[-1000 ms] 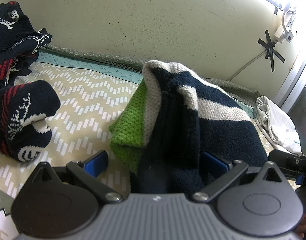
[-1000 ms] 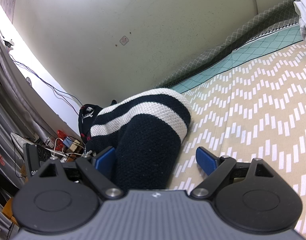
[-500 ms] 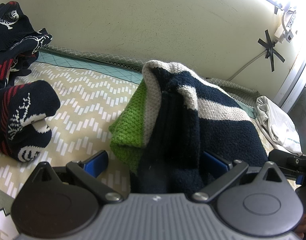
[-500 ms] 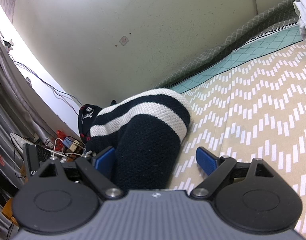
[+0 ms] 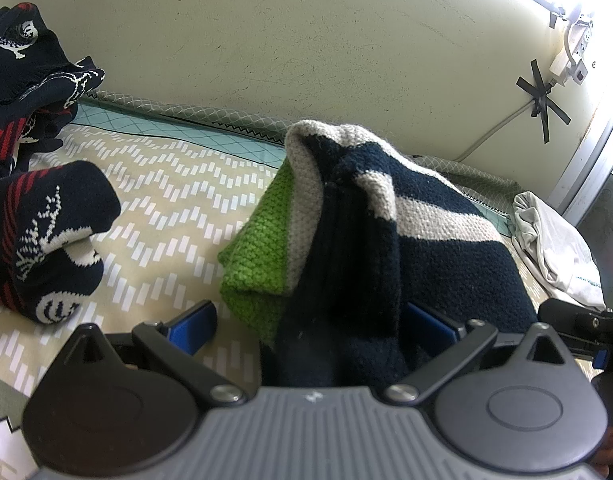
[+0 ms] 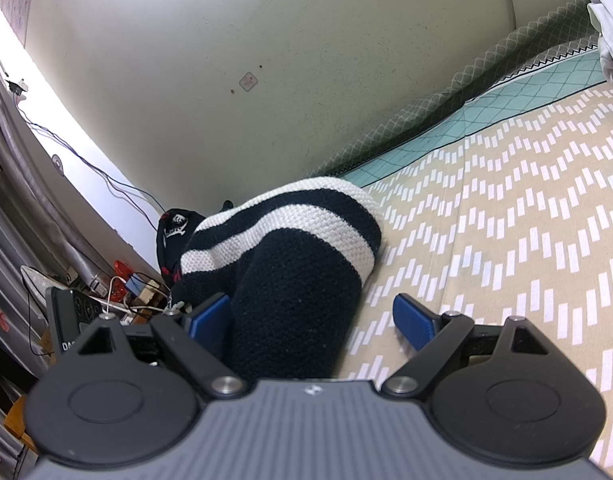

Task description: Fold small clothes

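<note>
A striped knit sweater (image 5: 418, 216), navy and cream with a bright green panel on one flank, lies bunched in a hump on the zigzag-patterned bedspread (image 5: 178, 196). Everything else is placed from that sweater.

The left gripper (image 5: 310, 324) stands with its blue pads wide apart; the sweater's dark near end sits between them, against the right-hand pad, while the left-hand pad is clear of the cloth over bare bedspread. The right gripper (image 6: 318, 316) is likewise spread: its left-hand pad is just beside the navy knit, and its right-hand pad stands apart from it over the bedspread. Whether either pad presses the cloth cannot be told.

Left of the sweater in the left wrist view, open bedspread runs to a rolled navy patterned garment (image 5: 46, 236). Beyond the sweater the teal border (image 5: 154, 128) meets the wall (image 5: 346, 52). Right of it lies a white garment (image 5: 554, 248) at the bed's edge.

In the right wrist view, broad bare bedspread stretches right of the sweater.
</note>
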